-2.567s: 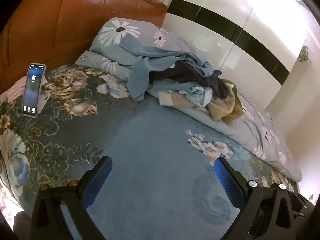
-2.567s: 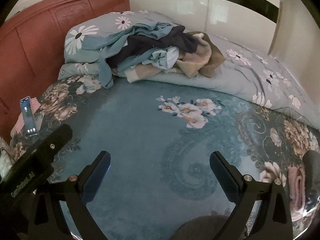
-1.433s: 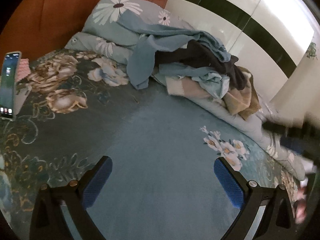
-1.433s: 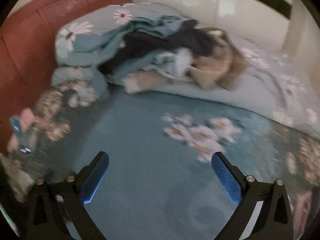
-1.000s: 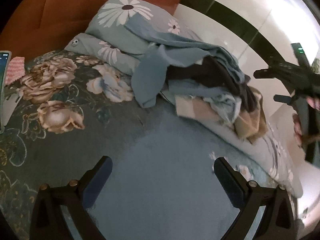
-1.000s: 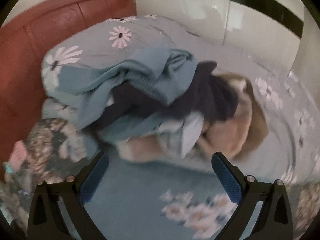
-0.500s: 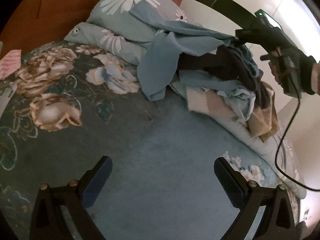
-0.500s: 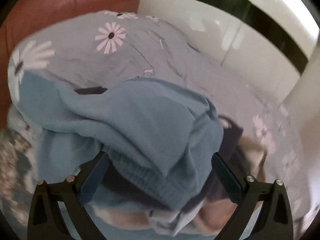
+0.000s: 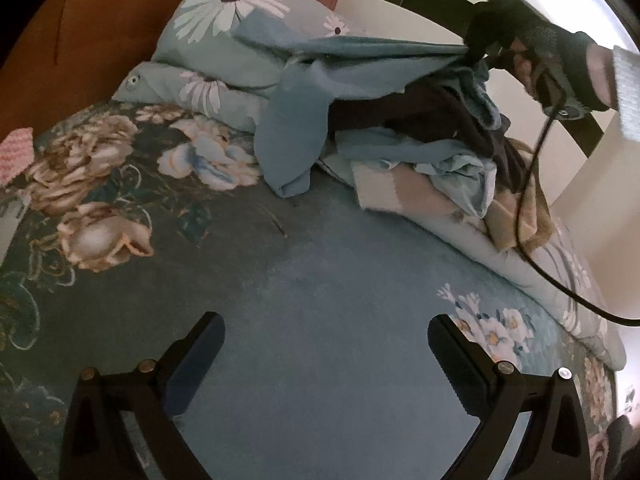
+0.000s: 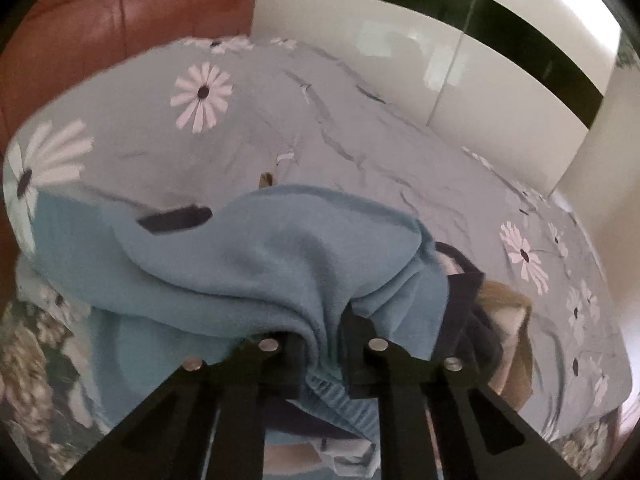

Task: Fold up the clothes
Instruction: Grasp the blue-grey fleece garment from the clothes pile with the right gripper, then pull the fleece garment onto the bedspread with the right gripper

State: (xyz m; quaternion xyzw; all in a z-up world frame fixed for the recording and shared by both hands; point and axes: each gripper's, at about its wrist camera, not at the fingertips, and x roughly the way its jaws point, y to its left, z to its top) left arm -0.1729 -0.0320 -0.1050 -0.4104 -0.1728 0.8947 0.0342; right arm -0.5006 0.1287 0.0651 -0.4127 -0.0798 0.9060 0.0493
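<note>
A heap of clothes lies on the bed against a daisy-print pillow. On top is a light blue fleece garment. My right gripper is shut on a fold of this blue garment and lifts its edge; in the left wrist view it shows at the upper right, with the cloth stretched taut to it. Dark navy, pale blue and beige clothes lie under it. My left gripper is open and empty, low over the teal bedspread.
A red-brown headboard stands behind the pillow. A grey daisy-print duvet runs along the white wardrobe wall. The right gripper's black cable hangs across the clothes heap. A pink cloth lies at the far left.
My right gripper moved onto the heap and shut on the blue fleece garment, pulling its edge up. My left gripper moved a little closer to the heap and stays open.
</note>
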